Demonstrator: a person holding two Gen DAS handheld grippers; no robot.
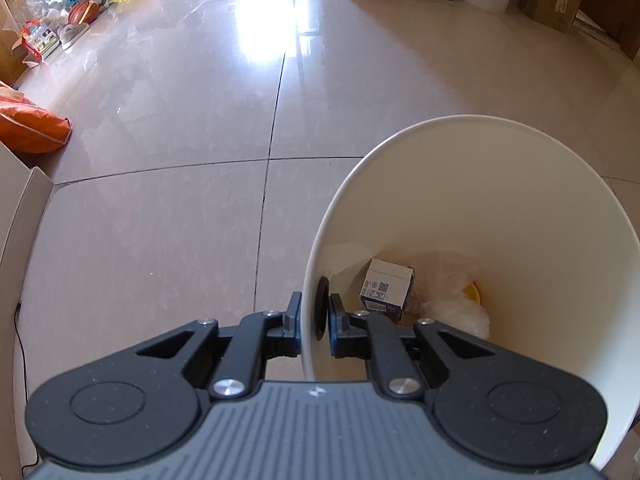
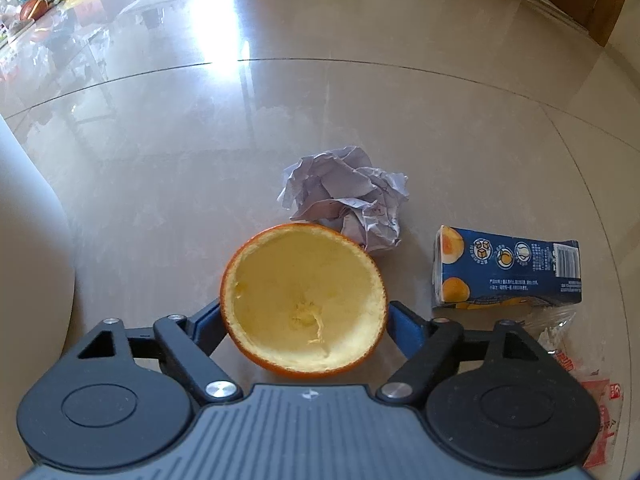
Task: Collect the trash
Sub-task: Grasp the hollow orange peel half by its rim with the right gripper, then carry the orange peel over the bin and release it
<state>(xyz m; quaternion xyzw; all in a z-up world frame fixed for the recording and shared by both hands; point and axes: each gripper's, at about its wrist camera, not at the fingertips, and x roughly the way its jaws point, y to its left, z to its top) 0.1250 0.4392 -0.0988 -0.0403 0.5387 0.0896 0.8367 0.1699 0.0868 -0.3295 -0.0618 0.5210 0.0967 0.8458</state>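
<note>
Above floor, right gripper [image 2: 304, 316] clasps orange peel [image 2: 303, 300].

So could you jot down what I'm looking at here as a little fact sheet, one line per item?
Left claw: clamped on the wall of the white bin, one finger outside, one inside
In the bin: small carton, crumpled clear plastic
Right claw: around a hollow orange peel half, open side up
Whether peel is lifted: cannot tell
On the floor: crumpled paper ball, blue juice carton lying on its side, clear wrapper with red print
Floor: glossy beige tiles
</note>
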